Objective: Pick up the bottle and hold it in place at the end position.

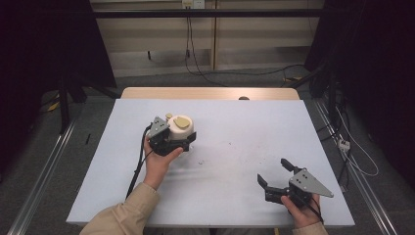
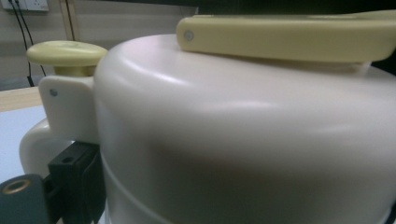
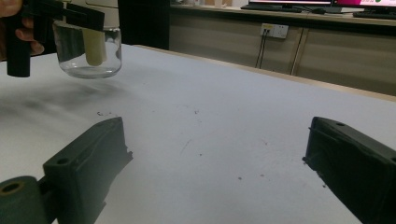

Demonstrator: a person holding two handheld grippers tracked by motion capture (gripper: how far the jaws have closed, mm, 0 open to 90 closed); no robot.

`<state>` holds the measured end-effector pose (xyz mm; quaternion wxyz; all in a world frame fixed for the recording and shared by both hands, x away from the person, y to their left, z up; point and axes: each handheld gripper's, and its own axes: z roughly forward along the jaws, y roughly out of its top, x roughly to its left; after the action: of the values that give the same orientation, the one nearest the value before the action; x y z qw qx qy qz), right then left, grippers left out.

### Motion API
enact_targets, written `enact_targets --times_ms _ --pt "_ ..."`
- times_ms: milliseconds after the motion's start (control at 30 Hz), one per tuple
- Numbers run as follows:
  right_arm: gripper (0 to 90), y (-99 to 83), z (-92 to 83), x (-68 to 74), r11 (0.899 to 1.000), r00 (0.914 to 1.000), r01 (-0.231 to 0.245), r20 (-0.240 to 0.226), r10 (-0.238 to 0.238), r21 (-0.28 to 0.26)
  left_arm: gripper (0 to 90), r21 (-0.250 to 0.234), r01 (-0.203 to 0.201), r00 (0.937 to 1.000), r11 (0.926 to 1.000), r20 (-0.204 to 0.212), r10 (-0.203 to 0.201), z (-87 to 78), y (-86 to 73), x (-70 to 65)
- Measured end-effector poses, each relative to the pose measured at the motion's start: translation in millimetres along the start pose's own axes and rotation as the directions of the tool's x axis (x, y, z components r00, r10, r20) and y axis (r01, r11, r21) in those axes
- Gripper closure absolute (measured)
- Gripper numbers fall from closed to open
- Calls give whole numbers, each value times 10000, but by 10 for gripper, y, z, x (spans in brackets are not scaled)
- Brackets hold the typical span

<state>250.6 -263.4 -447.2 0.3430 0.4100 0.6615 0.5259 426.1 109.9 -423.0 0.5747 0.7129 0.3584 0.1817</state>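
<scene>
- Your left gripper (image 1: 172,142) has its black fingers (image 2: 70,179) closed around the cream-white plastic top (image 2: 243,135) of a jar-like appliance (image 1: 179,128); in the left gripper view one finger presses against the side of that rounded top, just below a small white bracket (image 2: 67,112).
- In the right gripper view your left hand holds the clear glass lower part (image 3: 88,51) of that appliance off the worktop (image 1: 235,147), with a pale yellow piece (image 3: 95,46) showing inside the glass.
- A flat pale yellow handle (image 2: 285,39) lies across the crown of the cream top, and a pale yellow mushroom-shaped knob (image 2: 65,56) stands on the bracket beside it.
- The appliance sits left of the middle of the pale blue-grey worktop, towards the far half, gripped from your side.
- Your right gripper (image 1: 276,178) has its black fingers (image 3: 88,163) spread wide apart, with nothing between them; it hovers near the right front corner of the worktop, well apart from the appliance.
- Small dark specks (image 3: 196,112) mark the bare worktop ahead of the right fingers.
- A black cable (image 1: 139,164) trails from your left gripper back along your beige sleeve (image 1: 125,213).
</scene>
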Motion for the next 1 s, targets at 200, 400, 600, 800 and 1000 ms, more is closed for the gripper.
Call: enact_targets --times_ms 200,400,600,800,1000 --pt "46 -3 4 -1 10000 10000 -35 -66 35 14 63 200 -90 10000 9998 -17 91 63 -4 -9" --pt "46 -6 5 -3 10000 9999 -67 -74 67 8 63 219 -177 9998 9996 101 174 132 11 -60" --pt "46 -7 7 -4 10000 9999 -80 -72 80 14 63 194 -247 9995 9995 198 243 199 11 -91" --pt "46 -10 4 -13 10000 9999 -88 -60 88 13 63 146 -130 9996 9998 255 126 268 6 -107" --pt "46 -12 2 -17 9999 9999 -110 -66 110 -22 63 199 -110 9995 9997 311 104 333 3 -128"
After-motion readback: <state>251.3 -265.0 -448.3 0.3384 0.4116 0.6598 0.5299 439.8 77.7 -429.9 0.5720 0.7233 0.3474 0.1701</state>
